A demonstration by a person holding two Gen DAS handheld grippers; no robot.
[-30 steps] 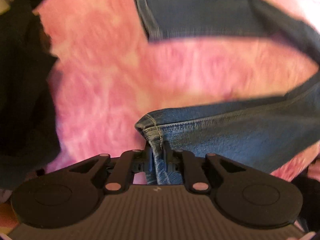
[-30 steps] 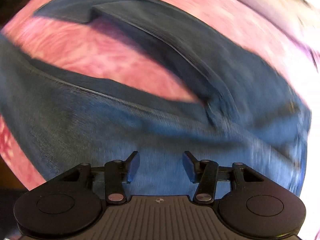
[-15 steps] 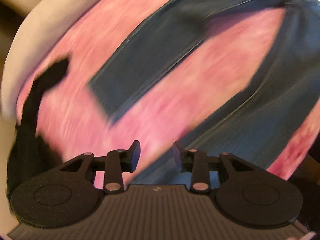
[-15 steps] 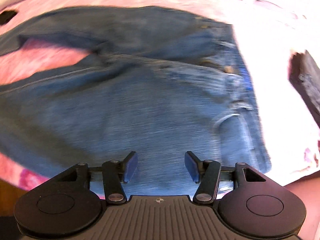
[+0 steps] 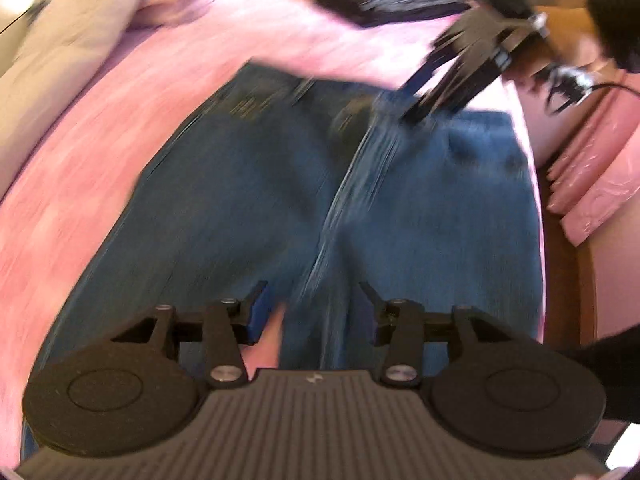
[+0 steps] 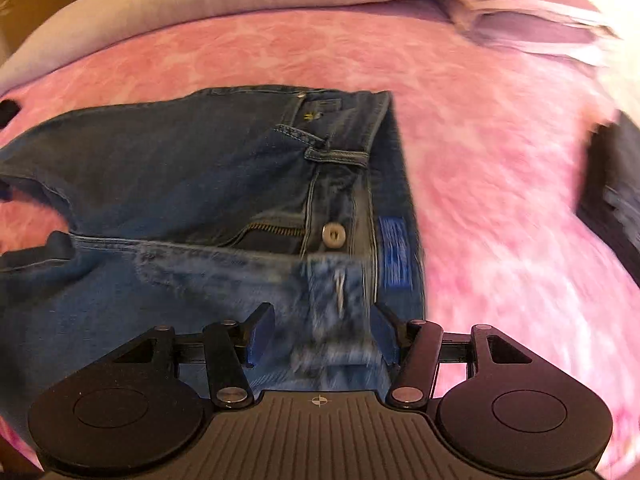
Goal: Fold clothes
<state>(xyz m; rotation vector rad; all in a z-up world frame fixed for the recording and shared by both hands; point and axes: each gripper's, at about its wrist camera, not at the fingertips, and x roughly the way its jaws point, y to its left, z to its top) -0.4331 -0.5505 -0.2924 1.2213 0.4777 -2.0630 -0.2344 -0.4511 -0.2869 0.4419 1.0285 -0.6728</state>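
Jeans (image 6: 208, 184) spread flat on the pink bedspread (image 6: 500, 168), long axis running leftward from the waistband in the right view. Right gripper (image 6: 322, 332) spread wide, empty, just short of the waistband edge. Left gripper (image 5: 310, 308) likewise spread, hovering near the crotch seam.

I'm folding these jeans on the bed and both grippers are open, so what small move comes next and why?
Probably close the right hand-held gripper on the waistband. Its jaws stand open around the jeans near the button, while the left hand-held gripper is open over the legs. The jeans lie loosely spread on the pink cover, so neither has a hold.
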